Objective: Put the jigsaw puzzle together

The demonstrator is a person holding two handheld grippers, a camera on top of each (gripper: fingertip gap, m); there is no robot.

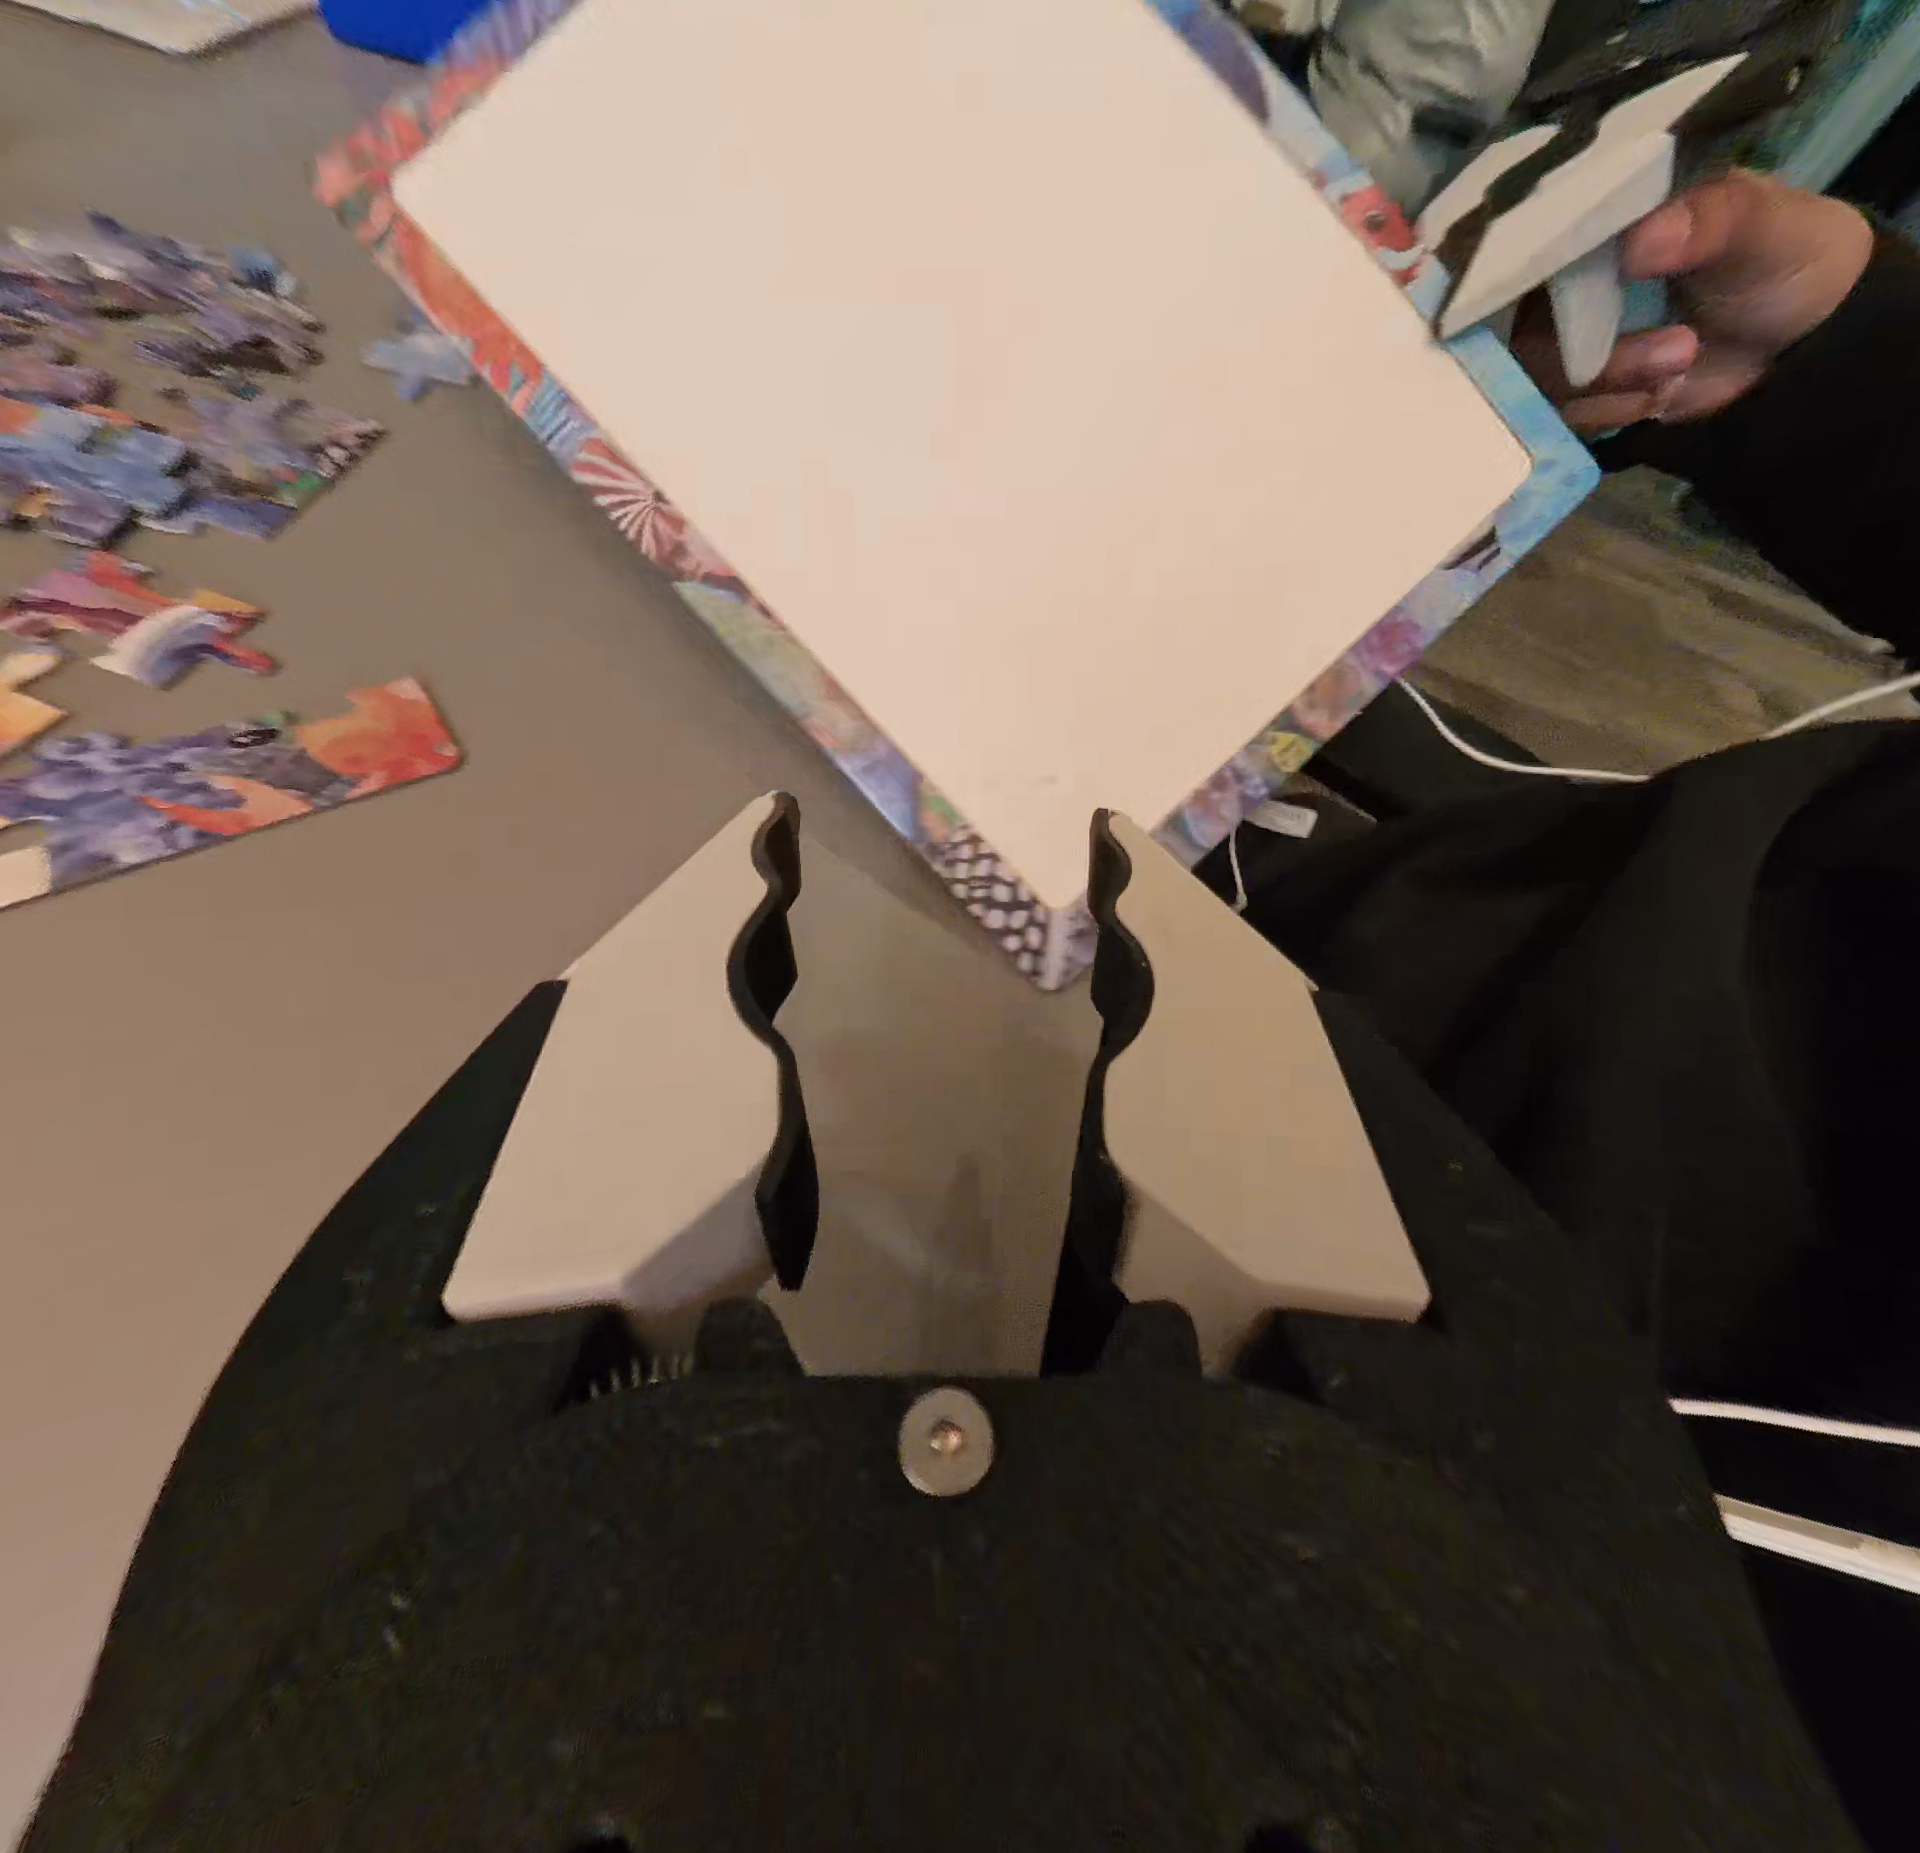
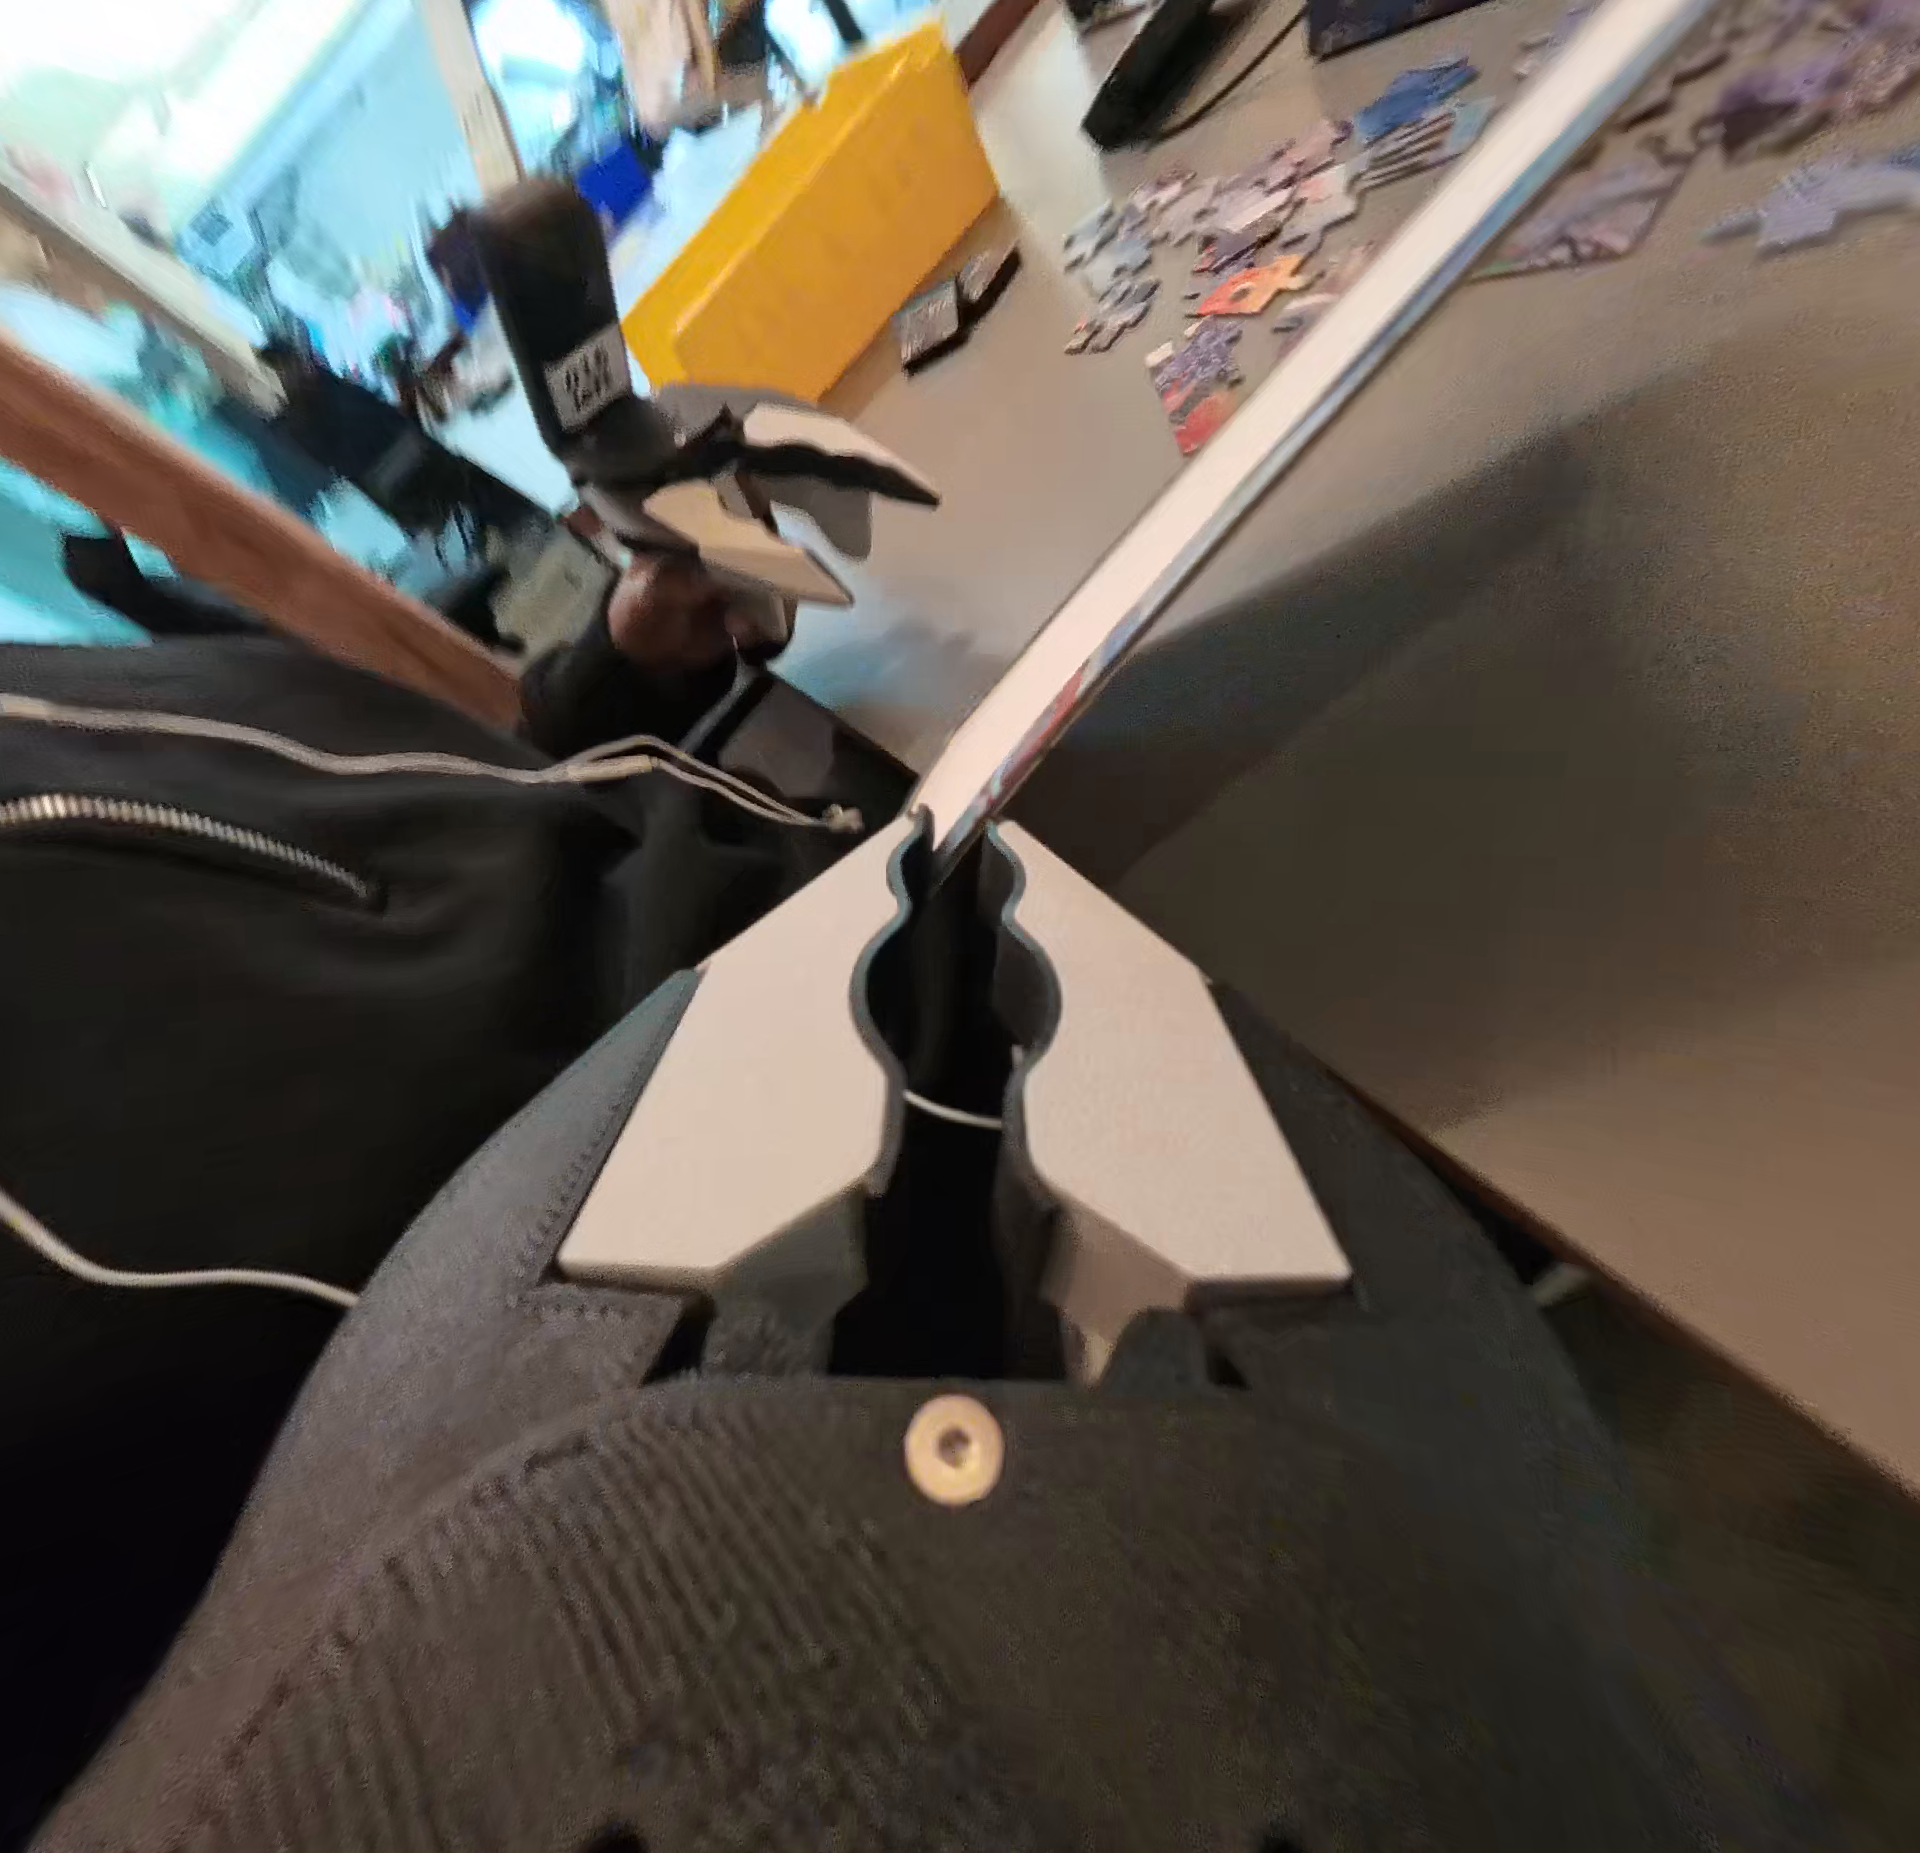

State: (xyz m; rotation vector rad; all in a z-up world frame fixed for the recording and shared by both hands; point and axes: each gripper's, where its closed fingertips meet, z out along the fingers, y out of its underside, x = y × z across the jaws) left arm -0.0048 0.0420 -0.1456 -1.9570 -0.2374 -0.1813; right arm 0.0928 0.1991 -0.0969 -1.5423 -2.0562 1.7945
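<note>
A grey table (image 1: 644, 660) in a cluttered workroom carries the job, with a yellow bin (image 2: 821, 214) and a dark monitor stand (image 2: 1174, 58) at its far side; the right gripper (image 2: 956, 847) has its jaws closed on the near edge of the puzzle tray (image 2: 1226, 473), a flat board with a white middle and a printed picture border, held tilted up off the table; the left gripper (image 1: 940, 847) has its jaws well apart and empty, the tray's lower corner lying just in front of the gap, not touching either finger as far as I can tell; loose puzzle pieces (image 1: 156, 432) lie scattered and partly joined on the table beside the tray

The tray looks like light, stiff card: it keeps flat while pinched at one edge, so a grip on the border should do, though a hold so near the rim could let it swing or slip; the pieces look thin and flat, likely hard to pinch off the table except by an edge

The left wrist view shows the tray's (image 1: 935, 380) whole white face, its border, and a hand (image 1: 1745, 297) working the right gripper (image 1: 1538, 214) at the tray's far edge; the right wrist view shows the tray edge-on, the pinch itself, and the left gripper (image 2: 769, 515) off in the air, apart from the tray
</note>
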